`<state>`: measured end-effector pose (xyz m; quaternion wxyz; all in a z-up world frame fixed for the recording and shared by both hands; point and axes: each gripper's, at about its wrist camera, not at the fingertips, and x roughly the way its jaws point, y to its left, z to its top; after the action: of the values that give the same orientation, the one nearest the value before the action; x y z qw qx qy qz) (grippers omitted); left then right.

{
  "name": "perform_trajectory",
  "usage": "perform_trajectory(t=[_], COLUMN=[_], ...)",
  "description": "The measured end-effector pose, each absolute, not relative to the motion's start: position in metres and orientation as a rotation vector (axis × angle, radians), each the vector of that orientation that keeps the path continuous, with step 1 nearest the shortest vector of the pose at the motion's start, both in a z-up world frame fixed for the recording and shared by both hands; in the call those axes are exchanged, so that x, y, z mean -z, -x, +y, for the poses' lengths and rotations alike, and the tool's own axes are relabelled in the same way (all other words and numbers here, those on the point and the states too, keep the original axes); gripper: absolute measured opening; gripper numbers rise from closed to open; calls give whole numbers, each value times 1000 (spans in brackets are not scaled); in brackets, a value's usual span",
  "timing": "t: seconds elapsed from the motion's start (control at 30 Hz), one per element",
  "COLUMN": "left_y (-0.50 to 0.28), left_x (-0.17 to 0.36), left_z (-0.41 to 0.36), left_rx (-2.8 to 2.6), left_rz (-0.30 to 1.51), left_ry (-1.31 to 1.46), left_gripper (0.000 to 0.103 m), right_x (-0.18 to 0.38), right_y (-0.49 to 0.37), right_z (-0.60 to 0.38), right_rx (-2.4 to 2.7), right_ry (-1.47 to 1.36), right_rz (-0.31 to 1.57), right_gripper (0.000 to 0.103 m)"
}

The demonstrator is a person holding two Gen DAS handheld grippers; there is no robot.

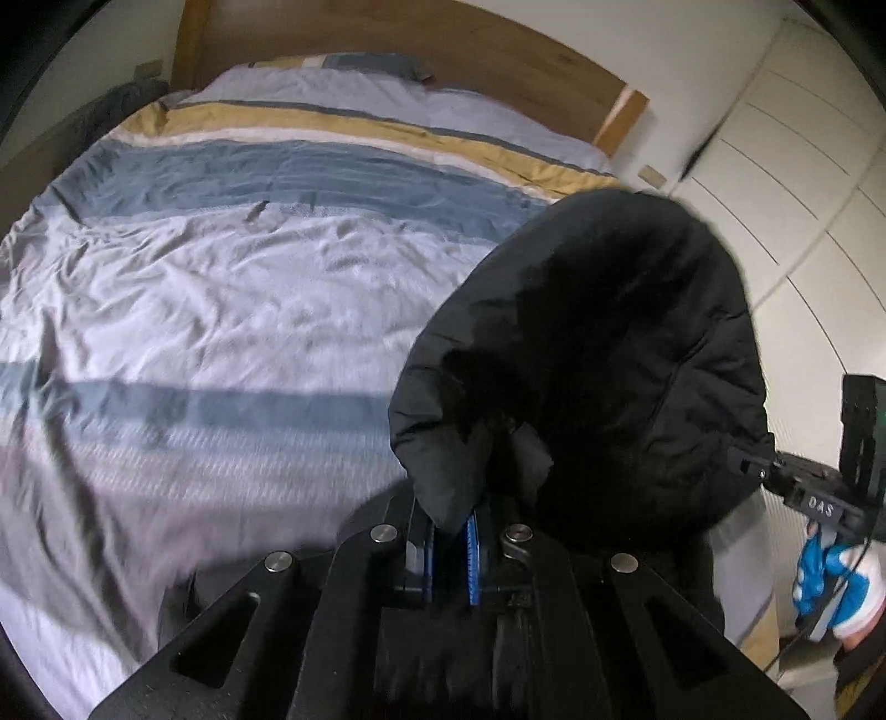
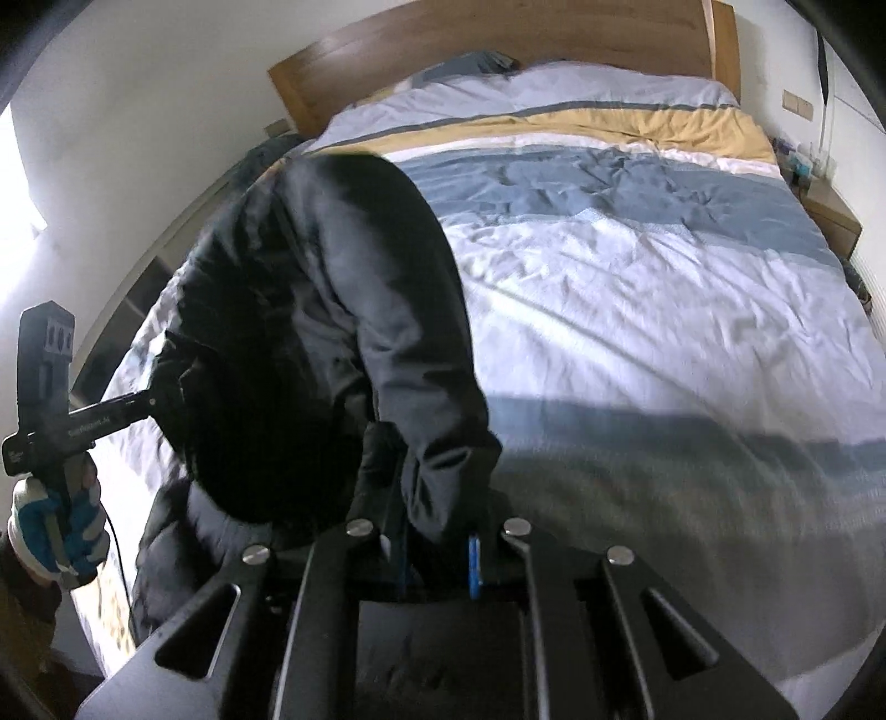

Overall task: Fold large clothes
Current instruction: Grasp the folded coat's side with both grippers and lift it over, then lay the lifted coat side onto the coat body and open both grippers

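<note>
A large black padded jacket (image 1: 598, 354) hangs in the air between my two grippers, above the near edge of the bed. My left gripper (image 1: 451, 548) is shut on a fold of the jacket, the cloth pinched between its blue pads. My right gripper (image 2: 437, 559) is shut on another edge of the jacket (image 2: 332, 310). The right gripper shows at the right edge of the left wrist view (image 1: 775, 476), the left gripper at the left edge of the right wrist view (image 2: 138, 404); their tips are hidden by the cloth.
The bed (image 1: 232, 288) carries a wrinkled duvet striped white, blue and yellow, with a wooden headboard (image 2: 498, 44) behind. White wardrobe doors (image 1: 803, 183) stand to the right. A bedside table (image 2: 830, 213) sits at the far right.
</note>
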<state>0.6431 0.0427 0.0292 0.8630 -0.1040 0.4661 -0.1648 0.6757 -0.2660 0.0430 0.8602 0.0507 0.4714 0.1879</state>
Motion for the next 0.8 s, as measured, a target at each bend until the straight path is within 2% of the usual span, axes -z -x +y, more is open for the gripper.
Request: perform_trajectory(t=[0.23, 0.6, 0.8], left_y=[-551, -502, -488], left_x=[5, 65, 55], left_z=[58, 65, 63], left_rx=[341, 319, 301], left_rz=[1004, 1047, 1055], left_ry=[199, 143, 96], left_gripper=[8, 8, 19], right_x=[-26, 45, 37], right_y=[-587, -528, -517], right_z=[-276, -280, -278], right_rx=[-393, -351, -340], right_ry=[-152, -183, -118], right_rz=[998, 1053, 1051], right_gripper=[13, 14, 21])
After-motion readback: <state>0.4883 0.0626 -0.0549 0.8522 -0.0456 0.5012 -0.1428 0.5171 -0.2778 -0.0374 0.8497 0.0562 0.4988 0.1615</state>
